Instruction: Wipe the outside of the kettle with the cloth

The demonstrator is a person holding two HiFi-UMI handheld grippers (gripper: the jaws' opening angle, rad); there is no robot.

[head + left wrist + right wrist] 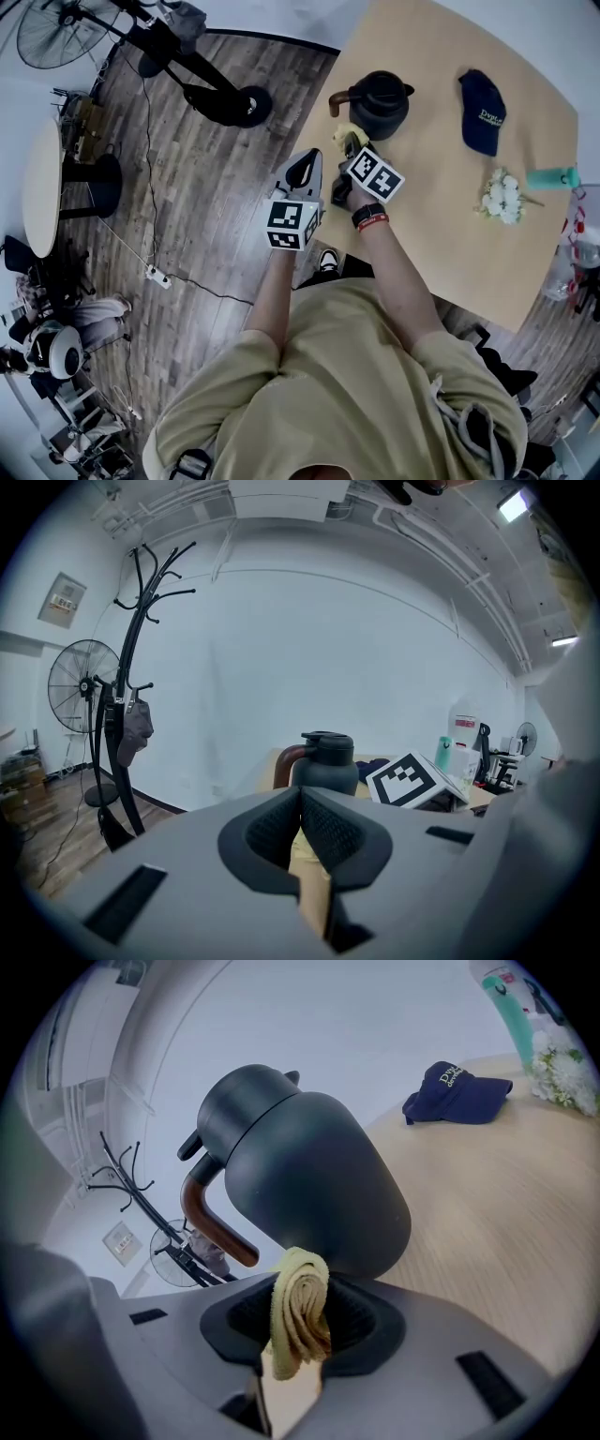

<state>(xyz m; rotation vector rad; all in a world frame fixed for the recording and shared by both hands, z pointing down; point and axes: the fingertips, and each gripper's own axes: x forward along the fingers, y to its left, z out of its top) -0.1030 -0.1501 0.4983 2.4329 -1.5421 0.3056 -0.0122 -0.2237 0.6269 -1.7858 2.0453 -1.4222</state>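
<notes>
A dark kettle (382, 103) with a brown handle (338, 98) stands on the wooden table (441, 216), near its left edge. My right gripper (352, 143) is just in front of it, shut on a rolled yellow cloth (347, 134). In the right gripper view the cloth (301, 1305) sticks up between the jaws, close under the kettle's (309, 1180) belly; I cannot tell whether they touch. My left gripper (302, 171) hovers at the table's edge, left of the right one. Its jaws (300, 803) are shut on nothing and point toward the kettle (324, 761).
On the table lie a navy cap (483, 111), a bunch of white flowers (502, 197) and a teal bottle (553, 176). On the wooden floor to the left are a coat stand's base (230, 103), a fan (56, 33) and a round table (42, 187).
</notes>
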